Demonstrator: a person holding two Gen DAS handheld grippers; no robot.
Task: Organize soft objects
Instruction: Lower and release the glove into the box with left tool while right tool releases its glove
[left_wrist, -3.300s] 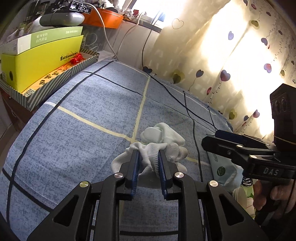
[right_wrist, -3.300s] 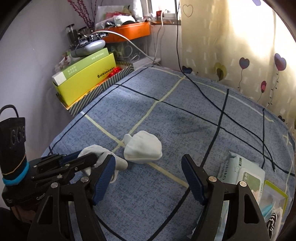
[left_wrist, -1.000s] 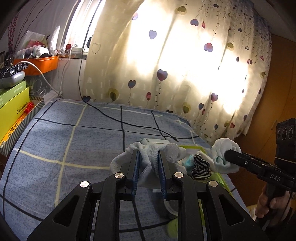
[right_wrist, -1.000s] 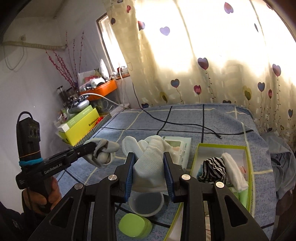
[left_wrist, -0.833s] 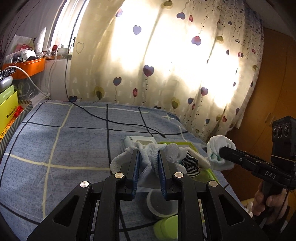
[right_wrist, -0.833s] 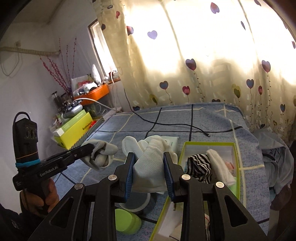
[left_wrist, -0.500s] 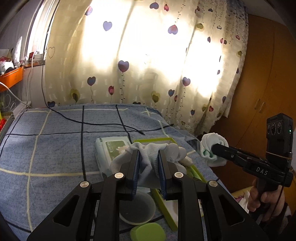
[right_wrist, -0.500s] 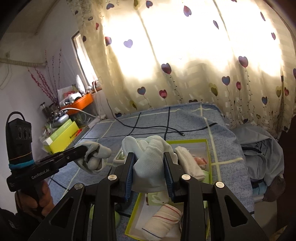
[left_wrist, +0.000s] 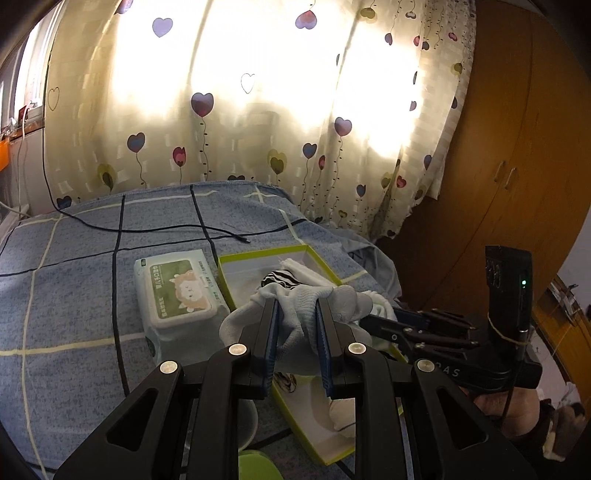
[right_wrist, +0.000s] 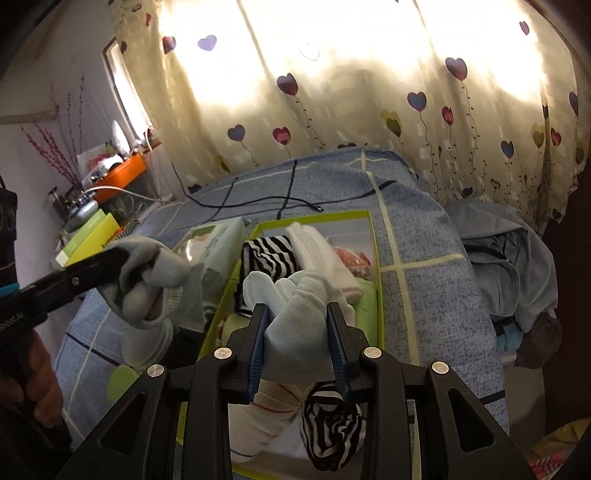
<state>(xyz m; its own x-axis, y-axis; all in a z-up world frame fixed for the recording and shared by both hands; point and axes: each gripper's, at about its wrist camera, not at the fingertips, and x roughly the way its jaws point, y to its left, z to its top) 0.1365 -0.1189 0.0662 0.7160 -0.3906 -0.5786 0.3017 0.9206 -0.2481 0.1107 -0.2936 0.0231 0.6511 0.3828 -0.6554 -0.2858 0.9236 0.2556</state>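
Observation:
My left gripper (left_wrist: 295, 314) is shut on a grey-white sock (left_wrist: 295, 295), held just above the near left edge of the green-rimmed box (left_wrist: 258, 254). My right gripper (right_wrist: 297, 317) is shut on a pale rolled sock (right_wrist: 303, 306) and hangs low over the box (right_wrist: 314, 218). Inside the box lie a zebra-striped sock (right_wrist: 269, 254), a folded white one (right_wrist: 317, 251) and another striped bundle (right_wrist: 332, 417). In the right wrist view the left gripper (right_wrist: 122, 258) and its grey sock (right_wrist: 151, 269) hang at the box's left side. The right gripper (left_wrist: 369, 321) reaches in from the right in the left wrist view.
A wet-wipes pack (left_wrist: 177, 288) lies left of the box on the blue checked bedspread (left_wrist: 74, 295). A white bowl (left_wrist: 247, 417) and a green lid (left_wrist: 258, 467) sit below my left gripper. A black cable (left_wrist: 166, 229) crosses the bed. Blue clothes (right_wrist: 509, 258) are heaped to the right.
Both grippers have swung right across the bed, from above the bowl and wipes to the green box. The right one has sunk toward the box. Both still grip their socks.

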